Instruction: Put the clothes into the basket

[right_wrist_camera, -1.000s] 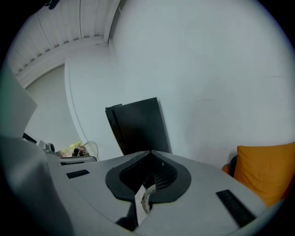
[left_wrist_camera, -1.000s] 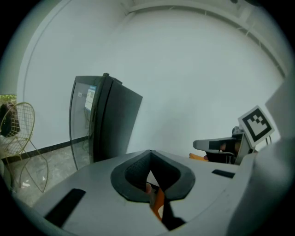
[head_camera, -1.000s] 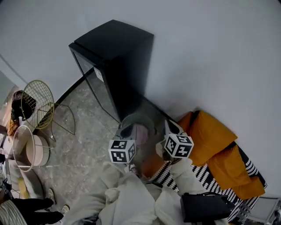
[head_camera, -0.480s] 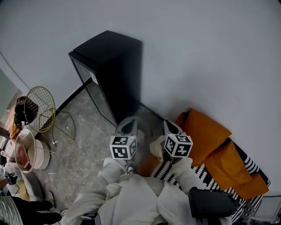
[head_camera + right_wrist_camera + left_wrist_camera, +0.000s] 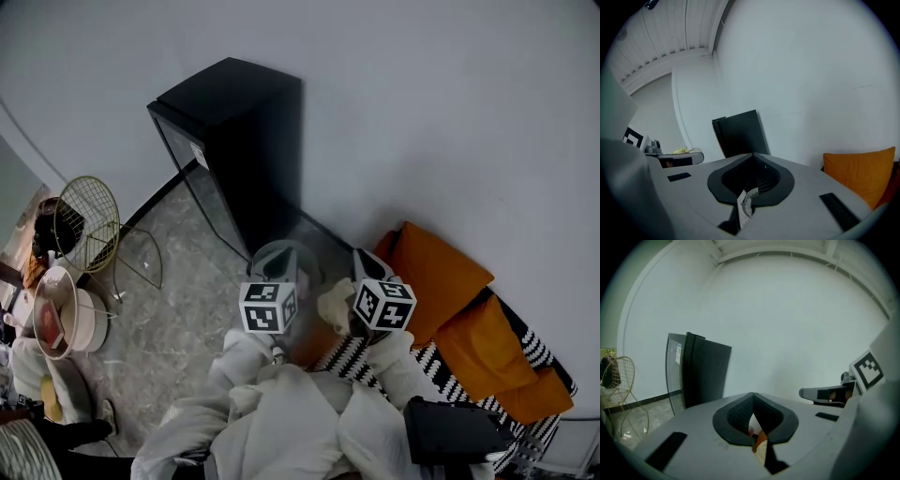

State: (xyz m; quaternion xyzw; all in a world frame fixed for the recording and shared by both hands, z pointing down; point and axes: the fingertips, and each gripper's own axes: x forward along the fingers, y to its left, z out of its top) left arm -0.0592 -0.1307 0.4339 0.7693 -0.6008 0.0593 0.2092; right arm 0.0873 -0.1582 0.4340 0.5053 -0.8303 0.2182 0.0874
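Observation:
Both grippers are held up side by side in front of me, in white sleeves. My left gripper (image 5: 278,260) is shut on a fold of pale and orange cloth (image 5: 760,446), wedged between its pads. My right gripper (image 5: 367,264) is shut on a white strip of cloth with a grey striped edge (image 5: 745,201). In the head view a pale bunch of garment (image 5: 332,305) hangs between the two marker cubes, with orange fabric (image 5: 312,349) below it. A yellow wire basket (image 5: 86,221) stands on the floor far left. It also shows in the left gripper view as a wire basket (image 5: 617,379).
A tall black cabinet (image 5: 236,141) stands against the white wall just ahead. Orange cushions (image 5: 441,279) lie on a black-and-white striped cover (image 5: 525,361) at the right. A round white and pink basket (image 5: 62,321) and a person in dark clothes (image 5: 56,439) are at the lower left.
Both grippers have risen a little and moved forward together, still shut on the cloth. The view has shifted, so the black cabinet sits further left in the frame.

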